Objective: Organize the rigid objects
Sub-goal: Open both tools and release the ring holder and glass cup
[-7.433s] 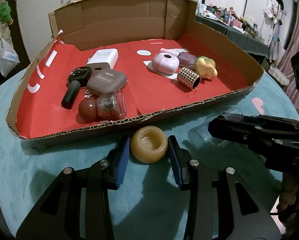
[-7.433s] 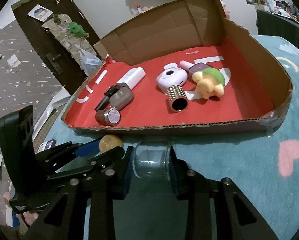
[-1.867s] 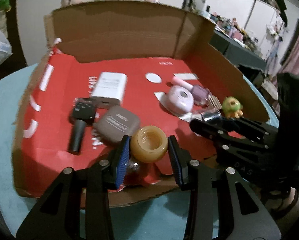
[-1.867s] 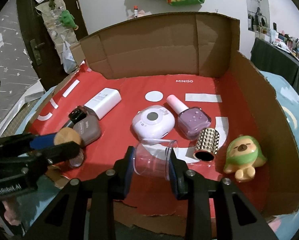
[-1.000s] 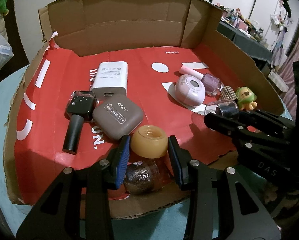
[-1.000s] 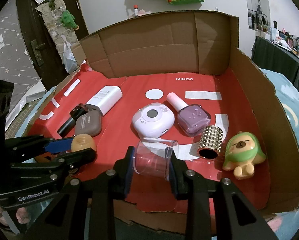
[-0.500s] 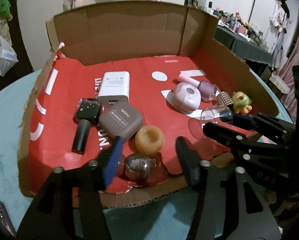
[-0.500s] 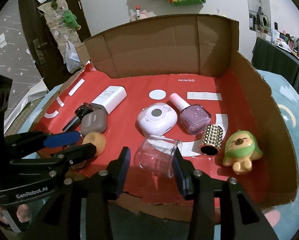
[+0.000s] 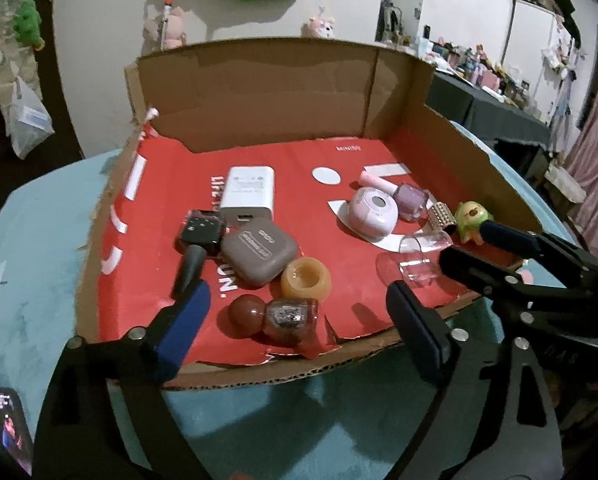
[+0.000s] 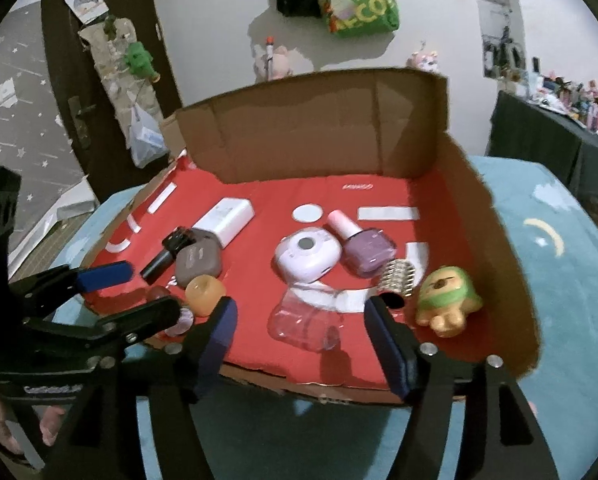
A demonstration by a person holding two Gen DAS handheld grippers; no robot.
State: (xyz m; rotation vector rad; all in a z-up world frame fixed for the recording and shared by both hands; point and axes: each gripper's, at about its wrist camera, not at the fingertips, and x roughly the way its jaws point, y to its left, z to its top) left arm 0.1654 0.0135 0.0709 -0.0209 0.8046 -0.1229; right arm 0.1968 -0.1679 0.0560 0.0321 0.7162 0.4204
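— Over the box's near edge, how do your grippers stand?
— Your left gripper (image 9: 295,322) and right gripper (image 10: 299,338) are spread wide, holding nothing. One amber jar (image 9: 306,279) and one clear cup (image 10: 305,322) lie inside the cardboard box (image 9: 283,92).
— Differences between views?
— Only your right view shows the door (image 10: 99,76), at ten o'clock.

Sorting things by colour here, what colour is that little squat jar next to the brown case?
Amber-orange jar, clearest in the left wrist view.
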